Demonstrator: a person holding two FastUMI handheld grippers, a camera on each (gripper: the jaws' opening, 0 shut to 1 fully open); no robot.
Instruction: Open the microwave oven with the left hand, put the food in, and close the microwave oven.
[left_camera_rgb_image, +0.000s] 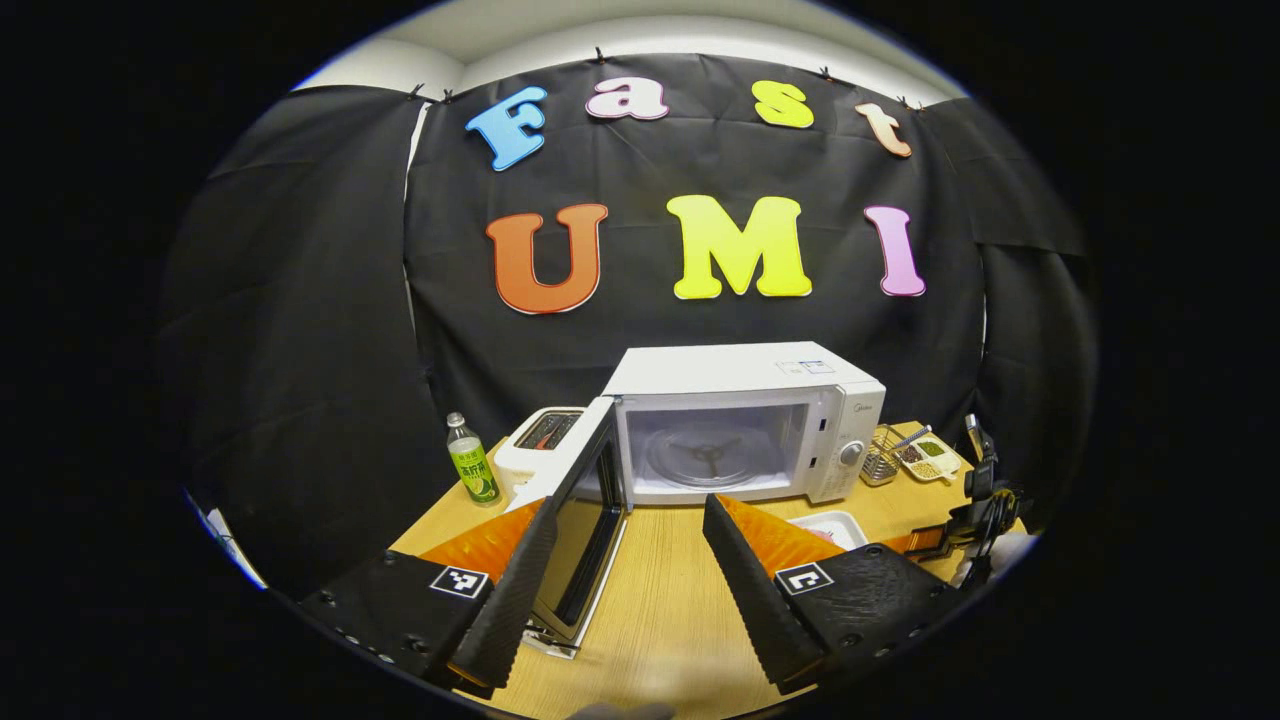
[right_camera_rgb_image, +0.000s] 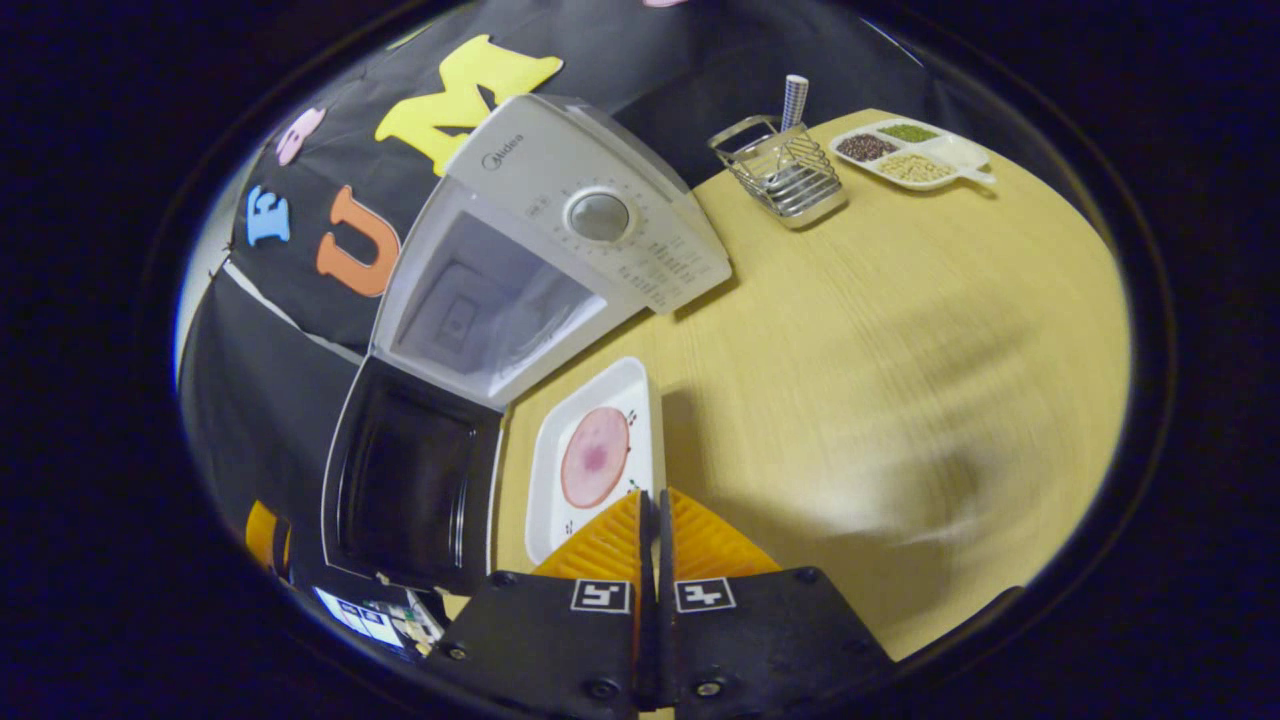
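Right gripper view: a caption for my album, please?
Closed fingers at a white tray edge, beside the open microwave.

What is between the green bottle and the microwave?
A white toaster stands between the green bottle and the microwave, behind its open door, in the left gripper view.

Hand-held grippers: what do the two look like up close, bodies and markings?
Each hand-held gripper, left and right, has a matte black body with visible screws. Each finger base carries a white square tag printed with a black pattern. The fingers are wedge-shaped with ribbed faces.
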